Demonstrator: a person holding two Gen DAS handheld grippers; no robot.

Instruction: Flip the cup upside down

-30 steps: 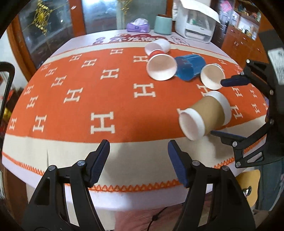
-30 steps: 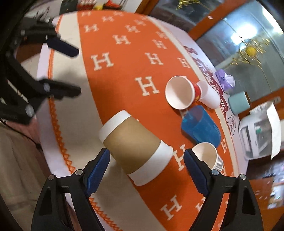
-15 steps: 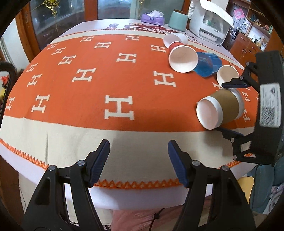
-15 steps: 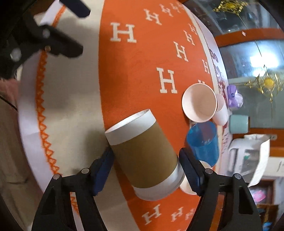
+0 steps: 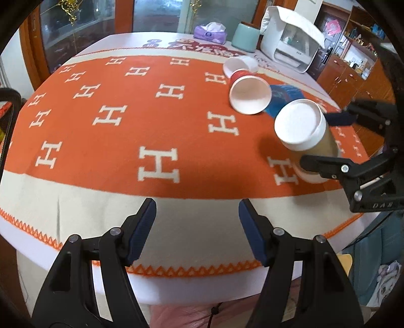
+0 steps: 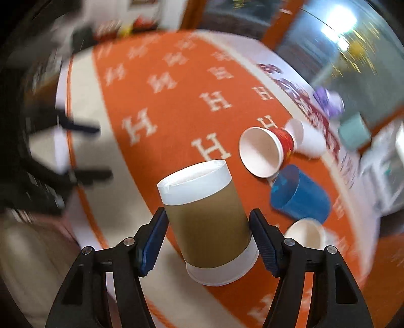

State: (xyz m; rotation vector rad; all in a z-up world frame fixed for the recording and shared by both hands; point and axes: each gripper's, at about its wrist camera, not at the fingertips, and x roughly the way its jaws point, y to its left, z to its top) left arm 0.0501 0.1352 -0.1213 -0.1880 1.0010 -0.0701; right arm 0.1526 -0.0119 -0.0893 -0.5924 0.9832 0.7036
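Brown paper cup [image 6: 209, 222] pinched across its sleeve by right gripper [image 6: 209, 236], tilted above the orange tablecloth [image 5: 156, 118], narrow closed base uppermost, wide rim lowest. Flip seemingly near done; setting down and release left. Left gripper [image 5: 197, 228] spread, empty, near the table edge.

Both views are evenly lit by soft indoor light, with strong fisheye bending and black vignetting at the edges. The left wrist view is mostly sharp; a soft shadow falls on the bench [image 5: 176, 181] cloth. The right wrist view is smeared by motion blur outward, with window [image 6: 338, 17] glare top right.
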